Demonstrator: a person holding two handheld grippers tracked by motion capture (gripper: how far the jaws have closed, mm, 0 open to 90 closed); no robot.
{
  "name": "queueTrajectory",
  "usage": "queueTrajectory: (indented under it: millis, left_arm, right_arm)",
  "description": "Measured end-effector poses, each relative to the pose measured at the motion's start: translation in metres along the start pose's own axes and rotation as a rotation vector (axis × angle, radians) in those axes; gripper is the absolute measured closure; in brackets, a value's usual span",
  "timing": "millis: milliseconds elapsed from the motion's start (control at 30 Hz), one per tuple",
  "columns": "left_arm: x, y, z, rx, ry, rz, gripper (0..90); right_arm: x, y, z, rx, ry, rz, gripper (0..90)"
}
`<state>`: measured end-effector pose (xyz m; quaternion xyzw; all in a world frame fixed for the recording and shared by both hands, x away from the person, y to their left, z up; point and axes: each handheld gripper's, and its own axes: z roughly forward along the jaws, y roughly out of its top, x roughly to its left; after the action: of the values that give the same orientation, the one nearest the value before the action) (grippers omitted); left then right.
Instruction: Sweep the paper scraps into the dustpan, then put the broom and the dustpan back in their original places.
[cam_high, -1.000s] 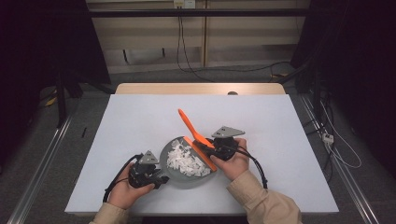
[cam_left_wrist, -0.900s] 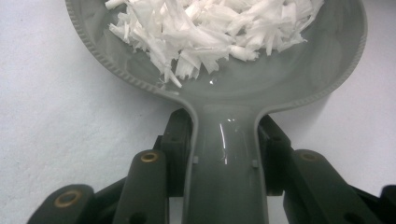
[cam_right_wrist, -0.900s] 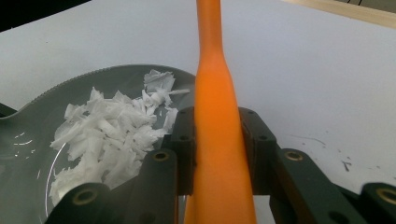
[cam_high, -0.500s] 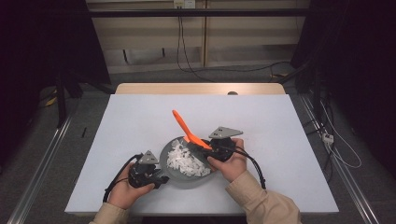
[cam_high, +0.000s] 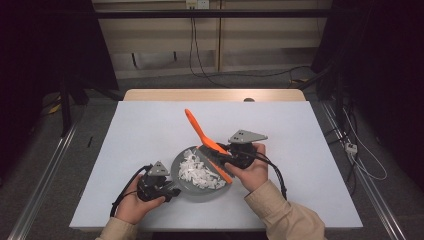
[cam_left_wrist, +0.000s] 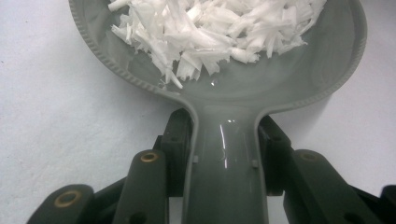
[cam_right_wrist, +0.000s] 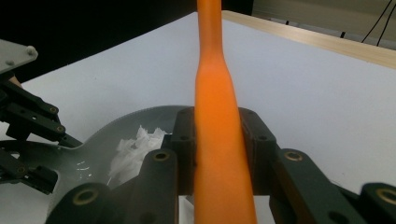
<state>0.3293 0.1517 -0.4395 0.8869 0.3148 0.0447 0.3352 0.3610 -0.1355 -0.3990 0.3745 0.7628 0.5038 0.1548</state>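
A glossy grey plastic pan (cam_left_wrist: 280, 88) with a ribbed rim holds shredded white flakes (cam_left_wrist: 210, 32). The left gripper (cam_left_wrist: 226, 135) is clamped on its flat handle. The right gripper (cam_right_wrist: 217, 140) is clamped on a smooth orange spatula (cam_right_wrist: 215, 116).

Table (cam_high: 150, 125): white top, pale wooden edge showing along the far side.
Floor (cam_high: 95, 120): grey, metal rails (cam_high: 45, 175) running near to far on left and right.
Far wall (cam_high: 165, 45): beige panels, black cables (cam_high: 192, 40) hanging down.
Sides: dark, unlit.
Right floor: white power strip (cam_high: 351, 148) with cables.
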Motion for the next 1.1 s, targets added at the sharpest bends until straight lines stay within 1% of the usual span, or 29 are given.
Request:
queueTrajectory:
  millis: [133, 333, 467, 567, 600, 667, 700, 767, 800, 867, 900, 933, 1033, 1100]
  left_arm:
    - [0.001, -0.001, 0.000, -0.008, 0.008, -0.014, 62.9]
    - [0.004, -0.003, -0.003, -0.019, 0.029, -0.030, 63.0]
    - [0.006, -0.004, -0.006, -0.038, 0.038, -0.043, 63.1]
    - [0.006, -0.004, -0.007, -0.051, 0.053, -0.050, 63.1]
    - [0.007, -0.004, -0.008, -0.057, 0.046, -0.051, 63.1]
    - [0.007, -0.004, -0.008, -0.064, 0.053, -0.054, 63.1]
    - [0.007, -0.004, -0.008, -0.066, 0.053, -0.059, 63.1]
    - [0.008, -0.005, -0.009, -0.065, 0.060, -0.057, 63.1]
    - [0.008, -0.005, -0.009, -0.066, 0.060, -0.063, 63.1]
    - [0.008, -0.006, -0.010, -0.071, 0.061, -0.066, 63.1]
    - [0.009, -0.006, -0.011, -0.072, 0.068, -0.060, 63.1]
    - [0.009, -0.006, -0.012, -0.075, 0.065, -0.069, 63.1]
    - [0.010, -0.007, -0.014, -0.078, 0.068, -0.071, 63.1]
    - [0.011, -0.008, -0.015, -0.079, 0.068, -0.076, 63.1]
  right_arm:
    - [-0.005, -0.001, -0.004, -0.005, -0.015, 0.008, 70.9]
    - [-0.016, -0.008, -0.011, 0.000, -0.027, 0.028, 70.9]
    - [-0.024, -0.014, -0.016, -0.001, -0.046, 0.041, 70.9]
    - [-0.029, -0.017, -0.020, -0.006, -0.060, 0.045, 71.0]
    - [-0.031, -0.018, -0.022, -0.008, -0.064, 0.048, 71.0]
    - [-0.035, -0.020, -0.024, -0.011, -0.071, 0.058, 70.9]
    - [-0.036, -0.020, -0.025, -0.010, -0.073, 0.066, 70.9]
    - [-0.038, -0.022, -0.026, -0.006, -0.078, 0.061, 71.0]
    - [-0.038, -0.023, -0.026, -0.005, -0.080, 0.060, 71.0]
    - [-0.040, -0.025, -0.026, 0.003, -0.081, 0.066, 71.0]
    - [-0.040, -0.025, -0.026, -0.002, -0.083, 0.065, 71.0]
    - [-0.041, -0.025, -0.027, -0.007, -0.080, 0.071, 71.0]
    - [-0.043, -0.025, -0.030, -0.013, -0.079, 0.071, 70.9]
    - [-0.044, -0.025, -0.031, -0.016, -0.082, 0.080, 71.0]
